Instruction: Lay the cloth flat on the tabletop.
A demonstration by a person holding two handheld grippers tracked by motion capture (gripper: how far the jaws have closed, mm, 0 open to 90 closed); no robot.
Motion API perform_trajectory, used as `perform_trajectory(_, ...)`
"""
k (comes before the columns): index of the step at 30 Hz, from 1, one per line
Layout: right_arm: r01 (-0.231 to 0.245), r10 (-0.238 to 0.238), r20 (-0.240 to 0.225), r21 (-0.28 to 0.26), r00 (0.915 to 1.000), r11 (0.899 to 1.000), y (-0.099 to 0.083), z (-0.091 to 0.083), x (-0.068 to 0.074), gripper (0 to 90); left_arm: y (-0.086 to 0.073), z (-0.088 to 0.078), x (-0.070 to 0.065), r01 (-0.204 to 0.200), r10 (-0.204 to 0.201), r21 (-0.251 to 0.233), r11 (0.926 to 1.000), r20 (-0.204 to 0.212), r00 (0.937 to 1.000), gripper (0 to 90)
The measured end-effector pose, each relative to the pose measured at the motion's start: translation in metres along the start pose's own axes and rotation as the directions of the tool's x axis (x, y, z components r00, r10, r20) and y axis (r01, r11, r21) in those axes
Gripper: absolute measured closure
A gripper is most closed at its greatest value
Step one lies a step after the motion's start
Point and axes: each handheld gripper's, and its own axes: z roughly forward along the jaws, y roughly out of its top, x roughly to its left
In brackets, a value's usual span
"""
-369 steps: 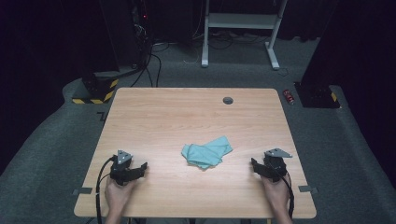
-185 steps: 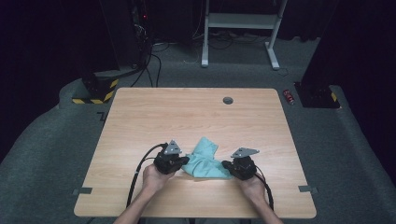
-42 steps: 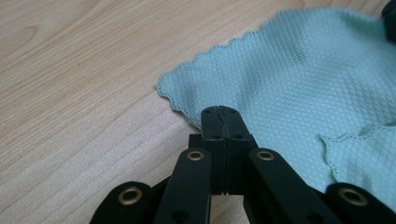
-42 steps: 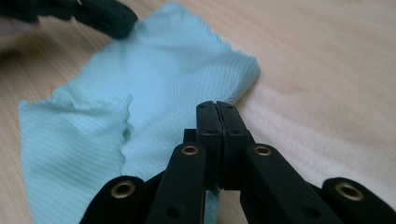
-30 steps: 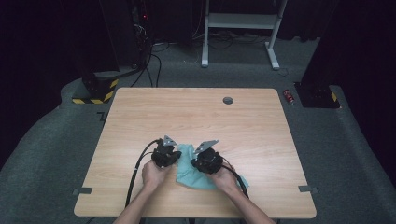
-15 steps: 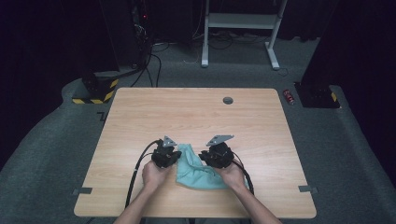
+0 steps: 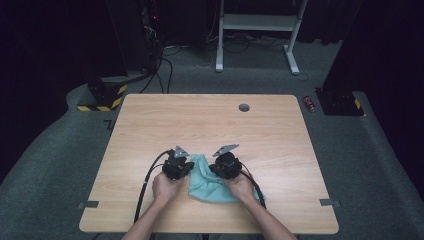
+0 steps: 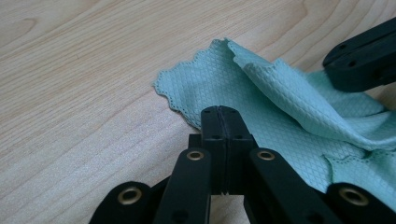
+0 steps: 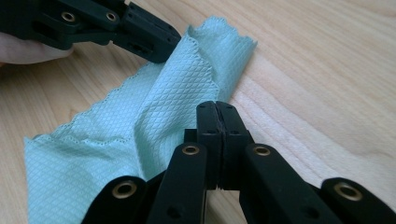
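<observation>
In the high view, the hands (image 7: 167,186) and the two grippers cover part of the cloth (image 7: 207,184), so its top edge can't be seen whole. Both arms are cut off by the bottom edge. In the left gripper view, the cloth (image 8: 280,116) runs off the right side, and the other gripper (image 8: 362,63) is cut off there too. The left gripper (image 8: 219,111) has its jaws pressed together at the cloth's edge; it may be pinching it, but the spot is hidden.
</observation>
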Motion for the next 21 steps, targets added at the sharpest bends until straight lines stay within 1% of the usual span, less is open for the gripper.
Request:
perform_trajectory(1,0.000,0.000,0.000,0.000,1.0000,1.000,0.000,0.000,0.000,89.7,0.000,0.000,0.000,0.000,0.000,0.000,1.0000,0.000,1.0000,89.7)
perform_trajectory(2,0.006,-0.006,0.012,-0.014,0.9999,1.000,0.000,-0.007,-0.001,90.0,0.000,0.000,0.000,0.003,-0.003,0.002,1.0000,0.004,1.0000,89.8)
perform_trajectory(4,0.012,-0.011,0.024,-0.031,0.9996,0.999,-0.001,-0.011,-0.002,90.0,0.001,0.000,0.000,-0.004,0.004,0.004,1.0000,0.002,1.0000,89.9)
perform_trajectory(6,0.001,0.001,0.045,-0.048,0.9990,0.999,-0.001,-0.019,-0.005,90.0,0.001,0.000,0.000,-0.012,0.012,0.008,0.9999,-0.006,0.9999,90.0)
perform_trajectory(7,0.002,0.002,0.067,-0.055,0.9978,0.998,0.000,-0.024,-0.007,90.0,0.002,-0.001,0.001,-0.011,0.011,0.012,0.9999,-0.012,0.9999,90.0)
perform_trajectory(9,0.009,-0.002,0.120,-0.061,0.9928,0.998,0.001,-0.036,-0.013,90.0,0.003,-0.002,0.004,-0.011,0.012,0.011,0.9999,-0.019,0.9997,90.0)
perform_trajectory(10,0.014,-0.005,0.135,-0.061,0.9909,0.998,0.002,-0.040,-0.016,90.0,0.004,-0.003,0.006,-0.008,0.008,0.007,0.9999,-0.025,0.9997,90.0)
perform_trajectory(11,0.022,-0.012,0.161,-0.057,0.9869,0.998,0.004,-0.044,-0.019,90.0,0.005,-0.006,0.008,0.001,-0.001,-0.003,1.0000,-0.029,0.9996,90.0)
perform_trajectory(12,0.039,-0.028,0.192,-0.054,0.9810,0.998,0.007,-0.051,-0.023,90.0,0.007,-0.007,0.009,0.001,-0.001,-0.005,1.0000,-0.036,0.9994,90.0)
perform_trajectory(13,0.045,-0.033,0.203,-0.055,0.9787,0.997,0.008,-0.054,-0.024,90.0,0.008,-0.008,0.010,0.000,-0.001,-0.018,0.9998,-0.046,0.9989,90.0)
perform_trajectory(14,0.049,-0.036,0.220,-0.055,0.9749,0.997,0.011,-0.059,-0.026,90.0,0.010,-0.010,0.012,0.008,-0.010,-0.029,0.9995,-0.057,0.9983,90.0)
perform_trajectory(15,0.063,-0.047,0.244,-0.058,0.9687,0.996,0.013,-0.063,-0.028,90.0,0.011,-0.010,0.014,0.002,-0.004,-0.027,0.9996,-0.066,0.9978,90.0)
perform_trajectory(16,0.066,-0.049,0.254,-0.058,0.9660,0.996,0.015,-0.064,-0.029,90.0,0.013,-0.010,0.015,0.006,-0.008,-0.028,0.9996,-0.076,0.9971,90.0)
perform_trajectory(17,0.068,-0.051,0.271,-0.053,0.9612,0.996,0.016,-0.064,-0.031,90.0,0.014,-0.009,0.016,0.010,-0.012,-0.026,0.9996,-0.081,0.9966,90.0)
perform_trajectory(18,0.062,-0.048,0.272,-0.043,0.9610,0.997,0.016,-0.062,-0.033,89.7,0.015,-0.008,0.016,0.012,-0.014,-0.021,0.9997,-0.091,0.9958,89.9)
perform_trajectory(19,0.047,-0.038,0.265,-0.029,0.9635,0.998,0.016,-0.058,-0.035,89.3,0.016,-0.005,0.016,0.013,-0.014,-0.011,0.9999,-0.095,0.9954,89.6)
perform_trajectory(20,0.044,-0.043,0.264,0.001,0.9635,0.999,0.015,-0.051,-0.037,88.7,0.017,-0.004,0.015,0.007,-0.008,-0.004,1.0000,-0.100,0.9950,89.4)
perform_trajectory(21,0.039,-0.042,0.262,0.016,0.9641,0.999,0.013,-0.046,-0.038,85.6,0.018,-0.003,0.014,0.000,0.000,-0.001,1.0000,-0.106,0.9944,89.1)
